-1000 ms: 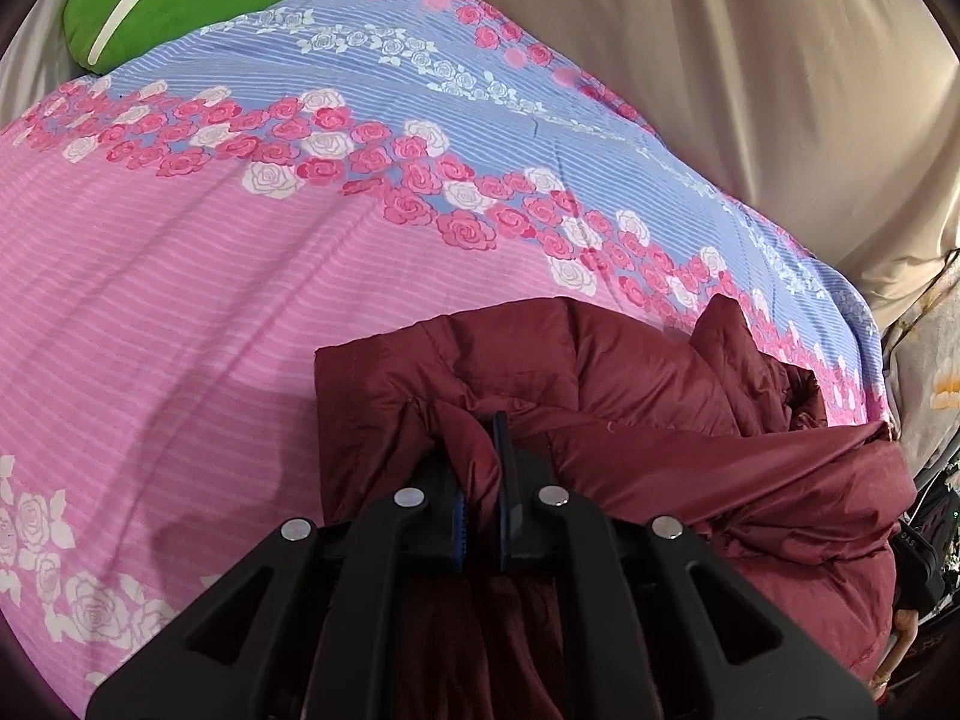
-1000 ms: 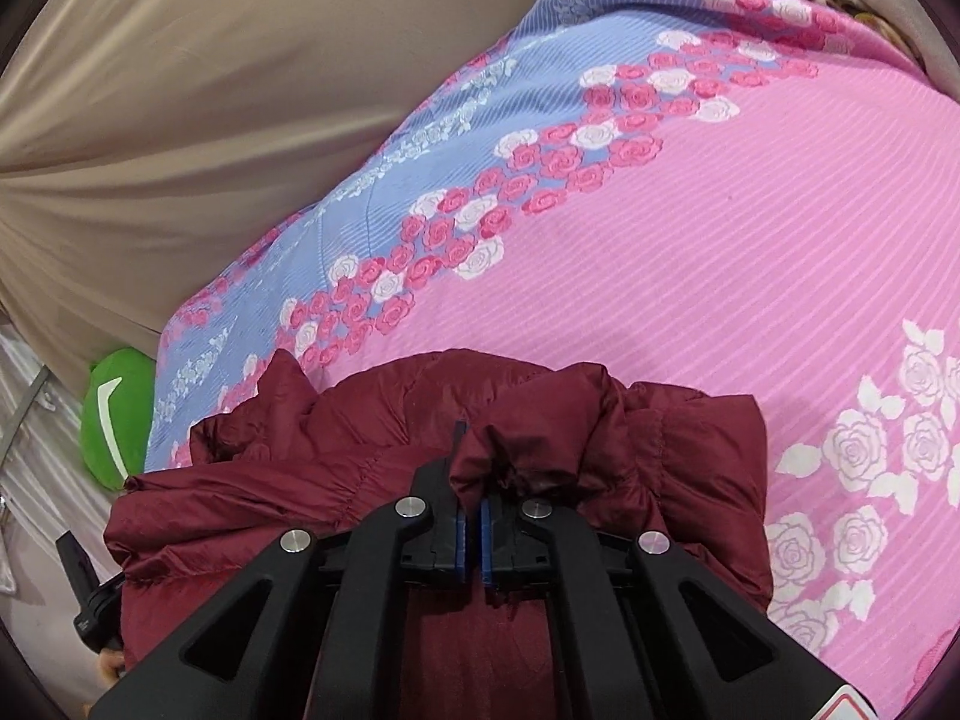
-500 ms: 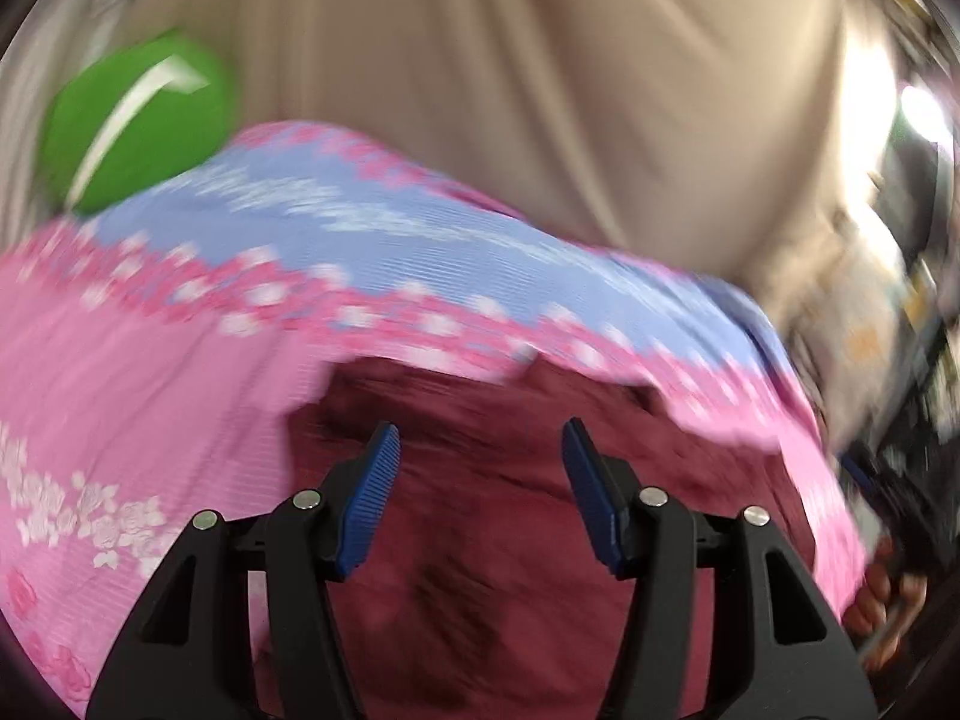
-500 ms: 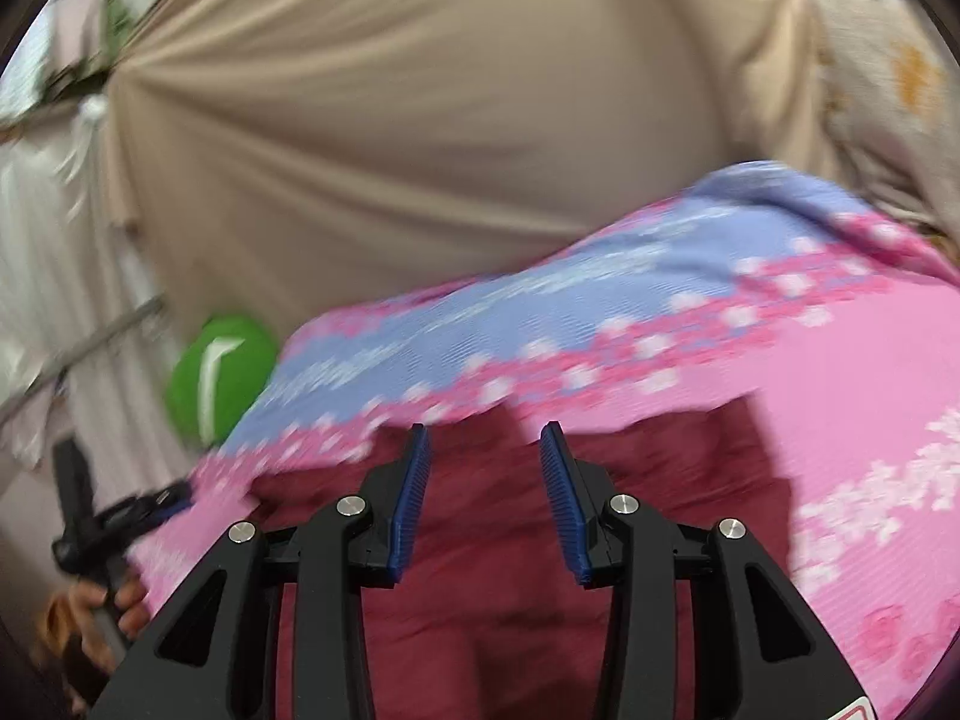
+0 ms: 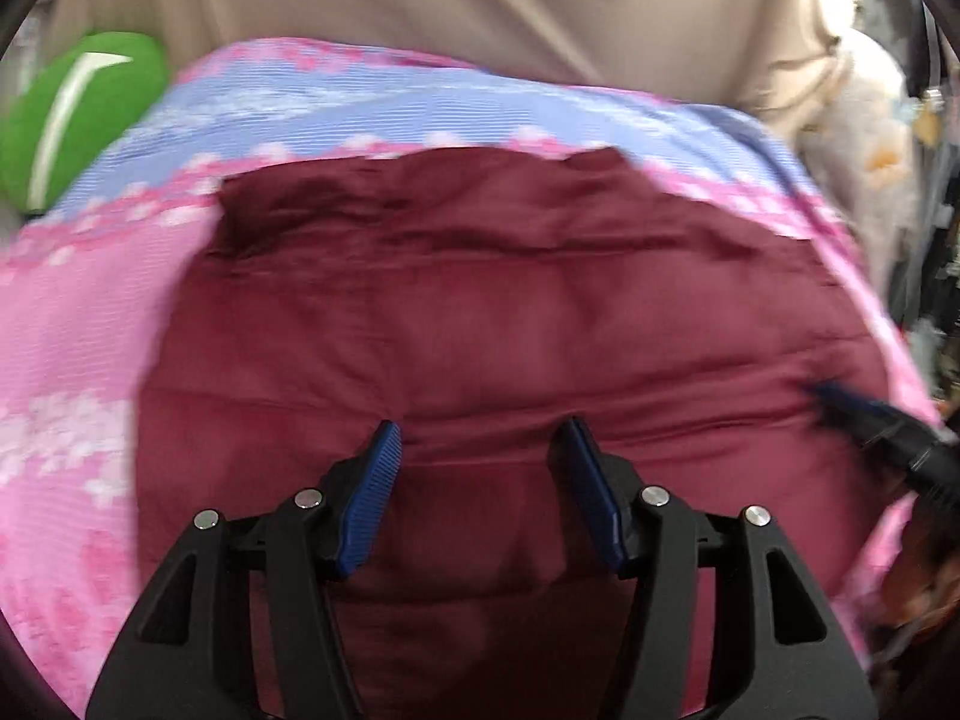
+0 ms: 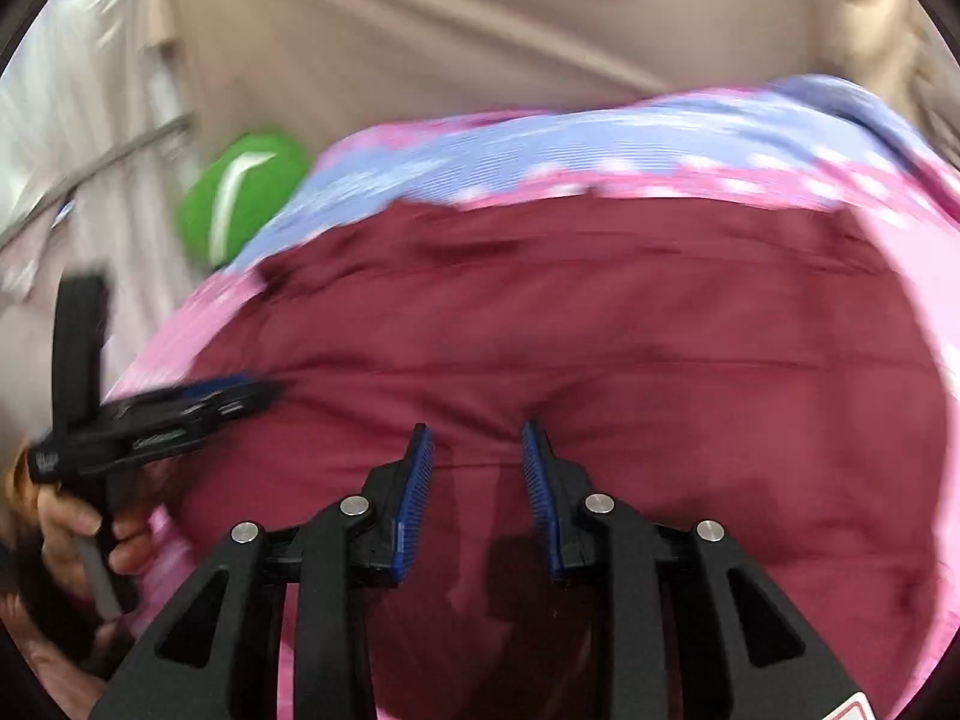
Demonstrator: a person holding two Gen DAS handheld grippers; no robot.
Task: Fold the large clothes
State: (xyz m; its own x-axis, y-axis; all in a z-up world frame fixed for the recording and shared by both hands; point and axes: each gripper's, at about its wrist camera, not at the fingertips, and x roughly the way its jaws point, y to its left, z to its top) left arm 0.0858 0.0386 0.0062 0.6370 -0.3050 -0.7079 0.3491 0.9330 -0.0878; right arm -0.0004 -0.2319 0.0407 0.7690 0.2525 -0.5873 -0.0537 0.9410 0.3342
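Observation:
A maroon quilted jacket (image 5: pixel 492 312) lies spread in a folded slab on the bed, blurred by motion. My left gripper (image 5: pixel 481 425) hovers over its near part, open, with nothing between the blue pads (image 5: pixel 372 480). In the right wrist view the same jacket (image 6: pixel 600 324) fills the middle. My right gripper (image 6: pixel 475 427) is above it with its jaws closing on a narrower gap, and no cloth is between them. Each gripper shows in the other's view: the right gripper (image 5: pixel 852 414) at the jacket's right edge, the left gripper (image 6: pixel 228 396) at its left edge.
The bed has a pink and blue floral sheet (image 5: pixel 84 300). A green cushion (image 5: pixel 78 108) sits at its far left corner, and a beige curtain (image 5: pixel 480 0) hangs behind. A person's hand (image 6: pixel 72 528) holds the left gripper's handle. Cluttered fabric (image 5: pixel 882 156) lies to the right.
Both grippers were shut on bunched folds of the jacket; they let go, opened and pulled back and up. The jacket now lies flatter. The right jaws have since narrowed.

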